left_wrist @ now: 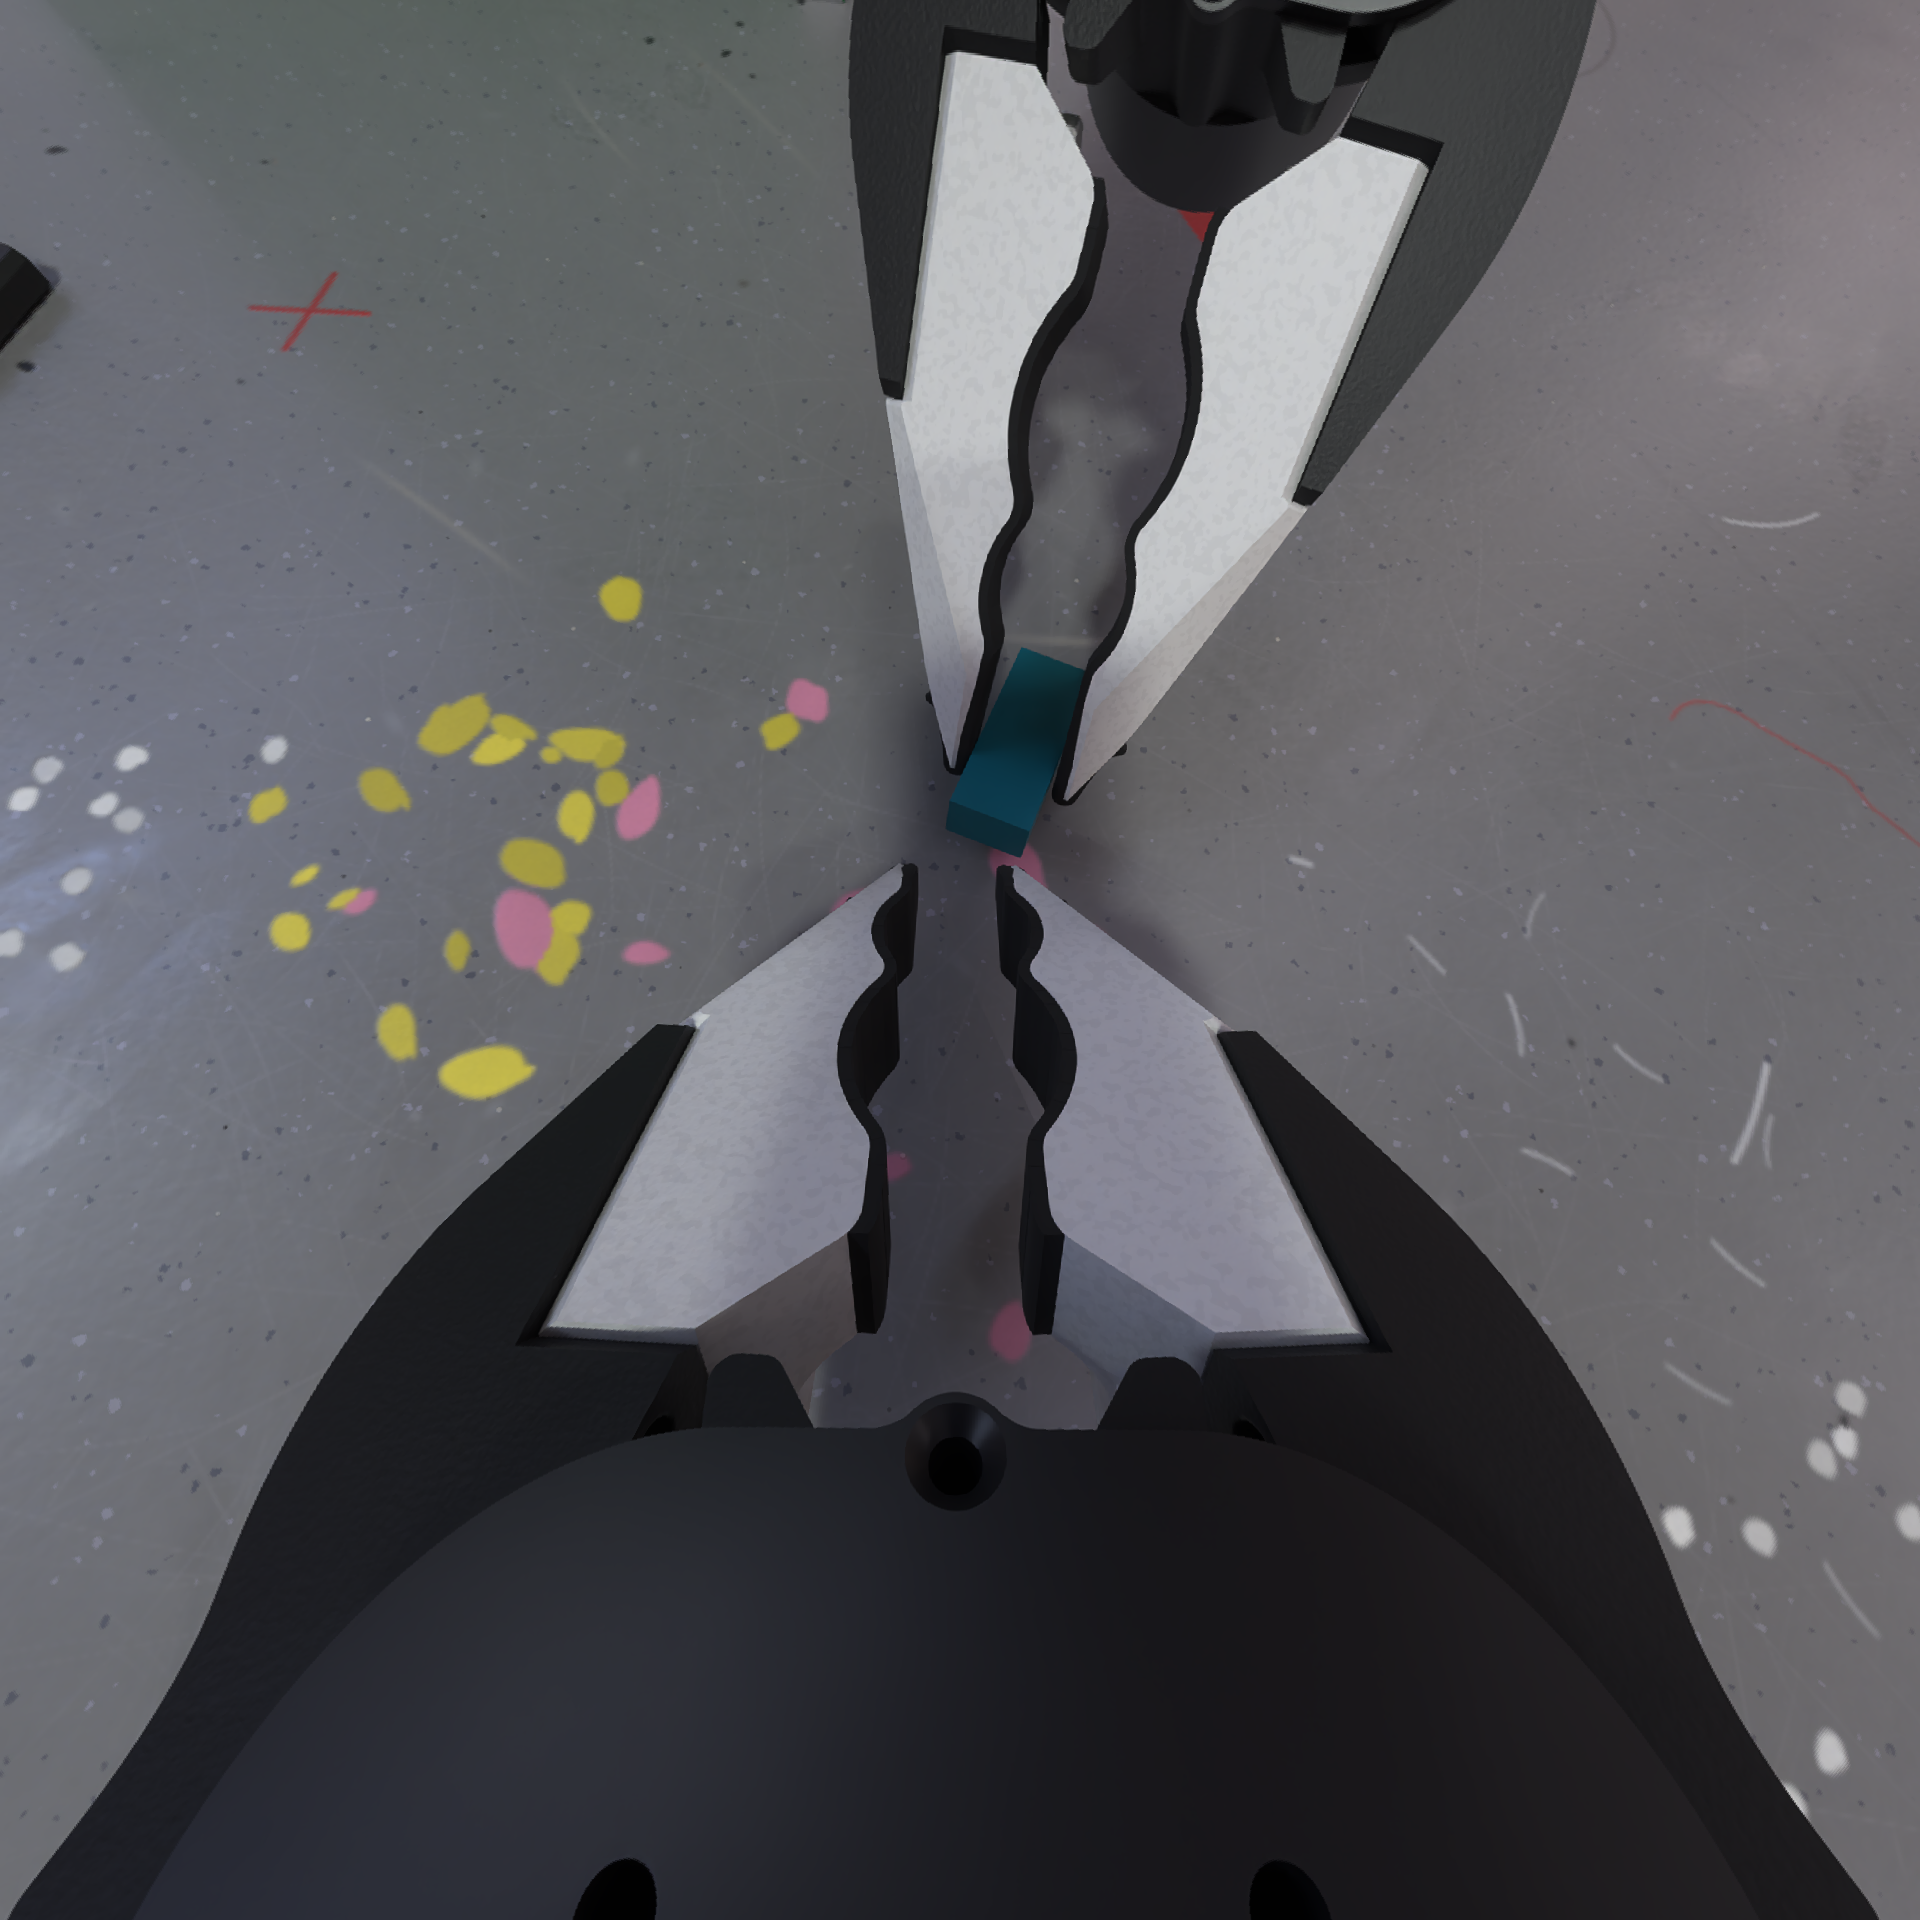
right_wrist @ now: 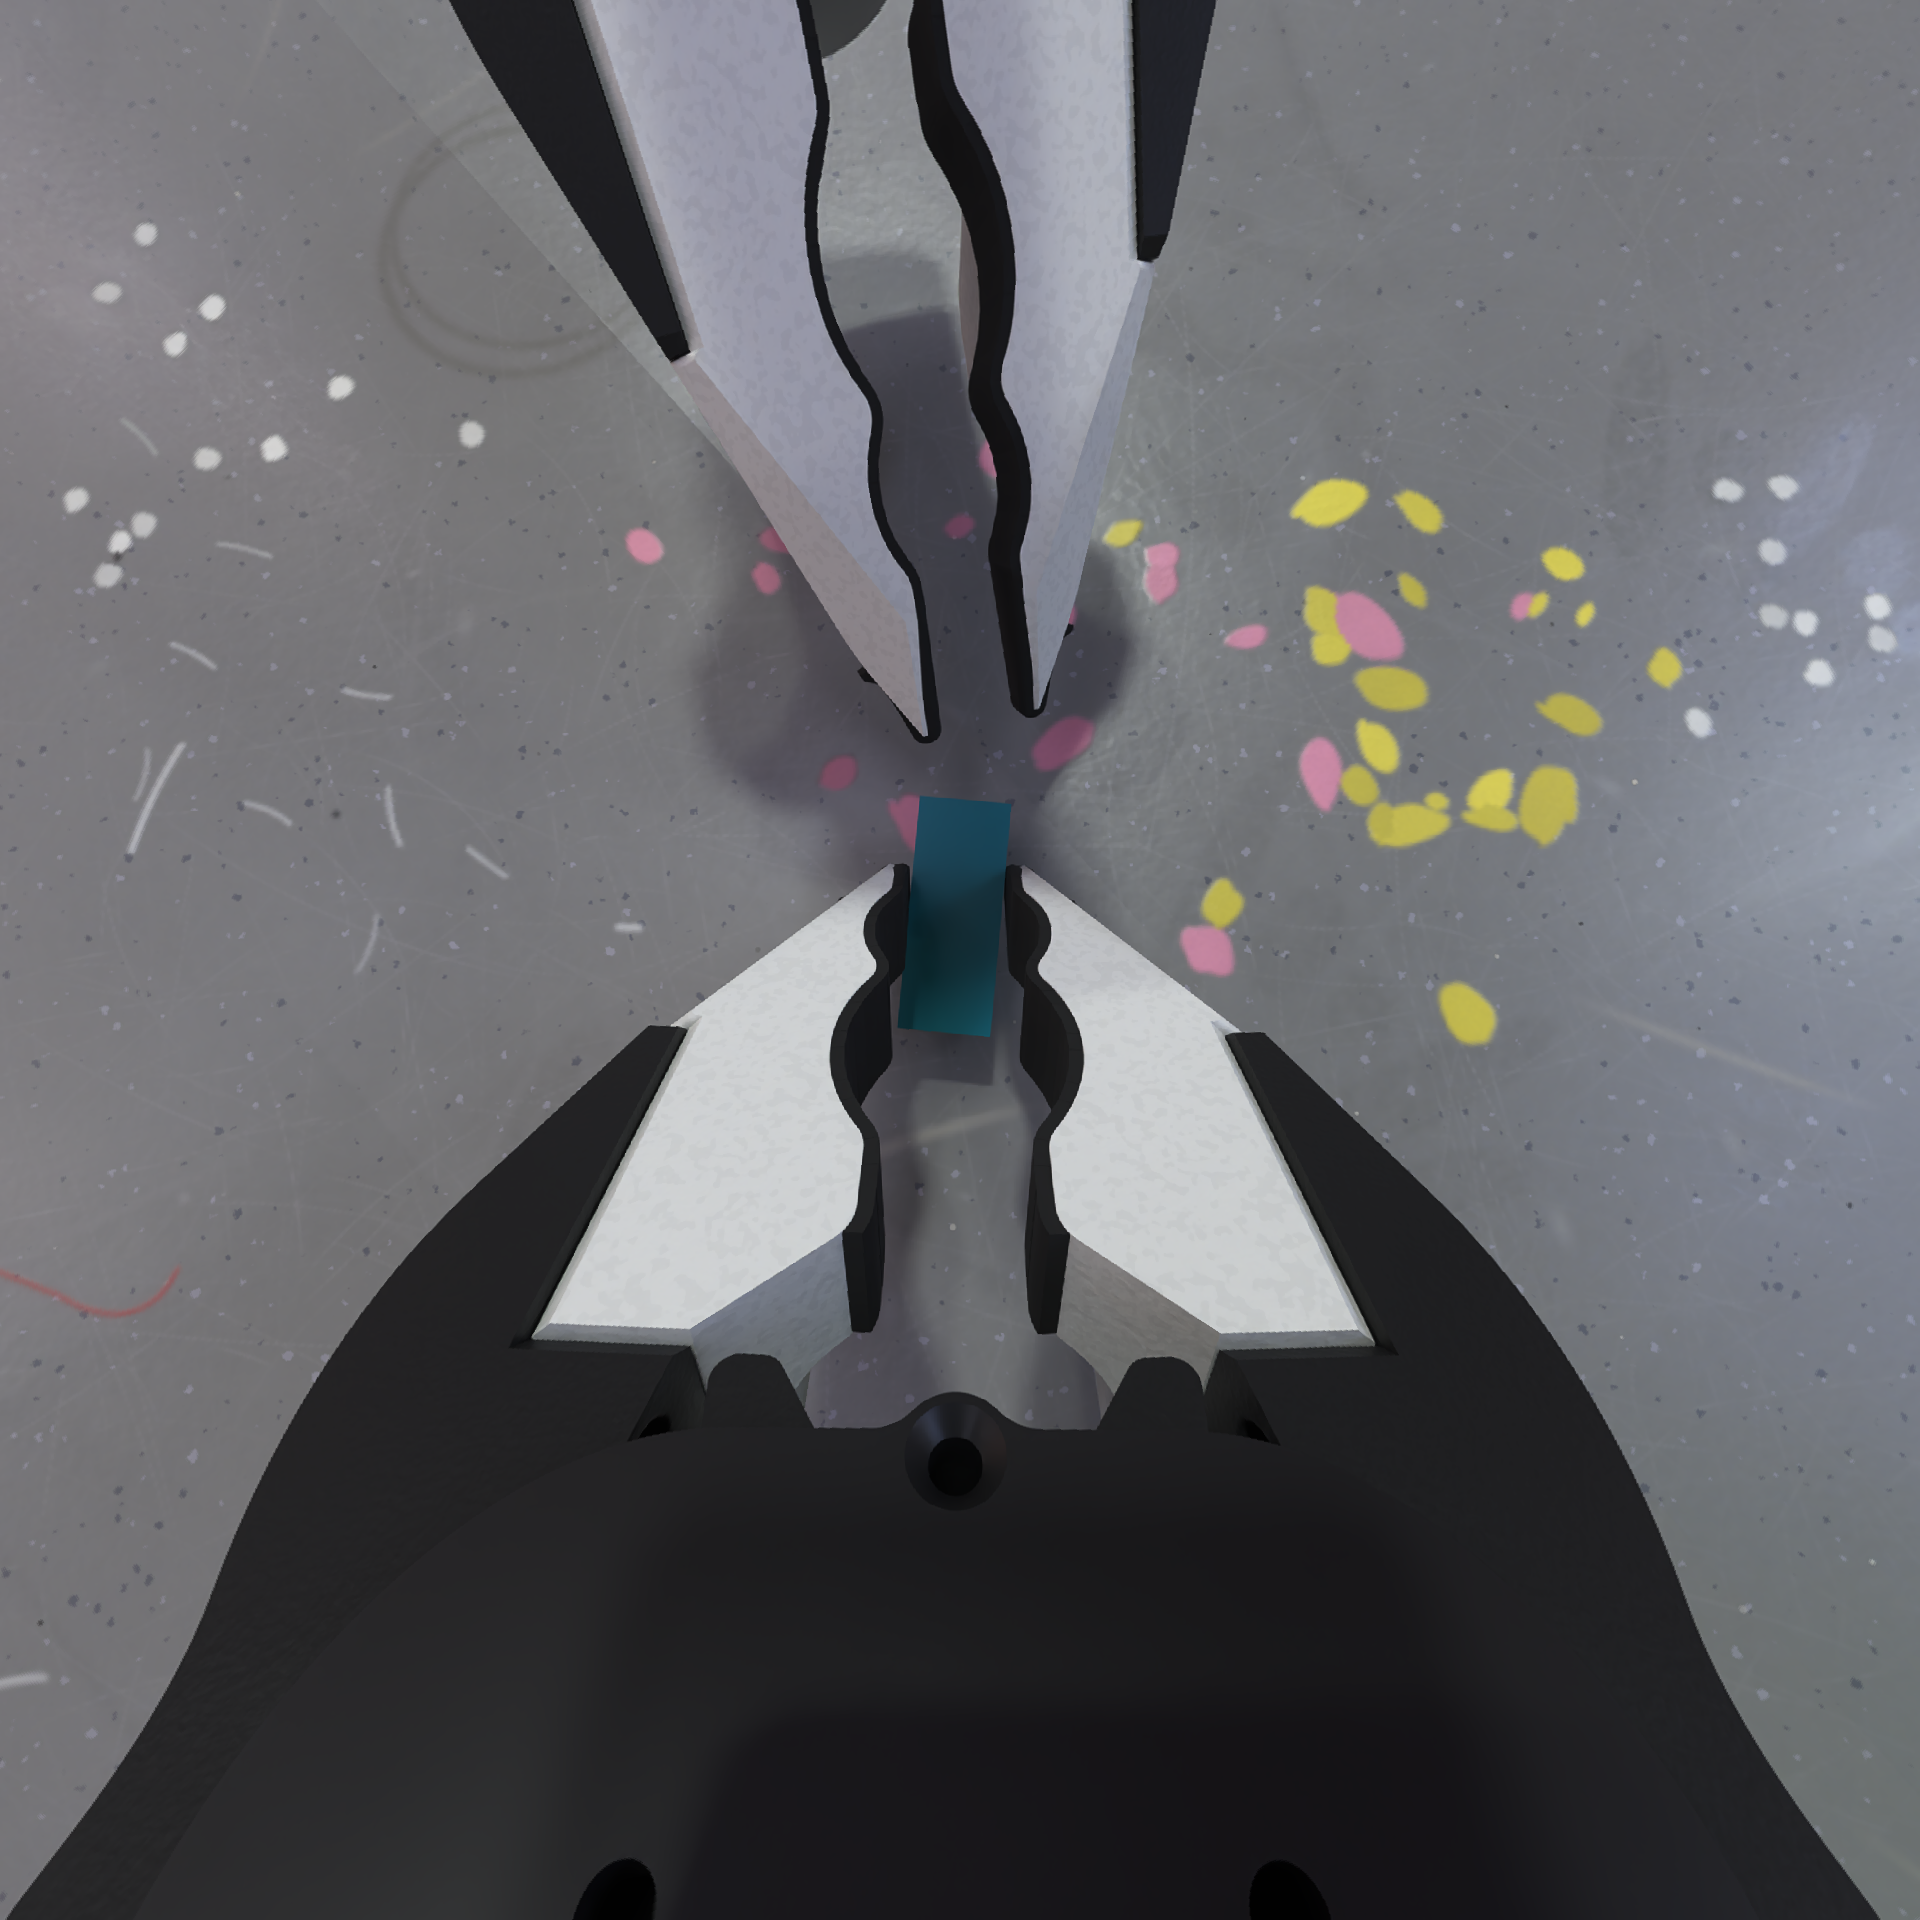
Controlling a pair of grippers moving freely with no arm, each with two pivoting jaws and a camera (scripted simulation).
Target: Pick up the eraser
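Note:
The eraser (right_wrist: 954, 925) is a small teal block. My right gripper (right_wrist: 956, 873) is shut on it, one fingertip on each long side, and the shadow under it suggests it hangs just above the grey table (right_wrist: 416, 1039). In the left wrist view the eraser (left_wrist: 1013, 748) sits between the right gripper's (left_wrist: 1010, 779) tips, straight ahead. My left gripper (left_wrist: 956, 873) faces it tip to tip, a short gap away. Its jaws are narrowly open and empty. It also shows in the right wrist view (right_wrist: 977, 722).
Flat yellow, pink and white paint spots (left_wrist: 530, 862) are scattered over the table. A red cross mark (left_wrist: 309, 310) lies far left. A dark object (left_wrist: 16, 291) sits at the left edge. A thin red thread (left_wrist: 1787, 748) lies on the right.

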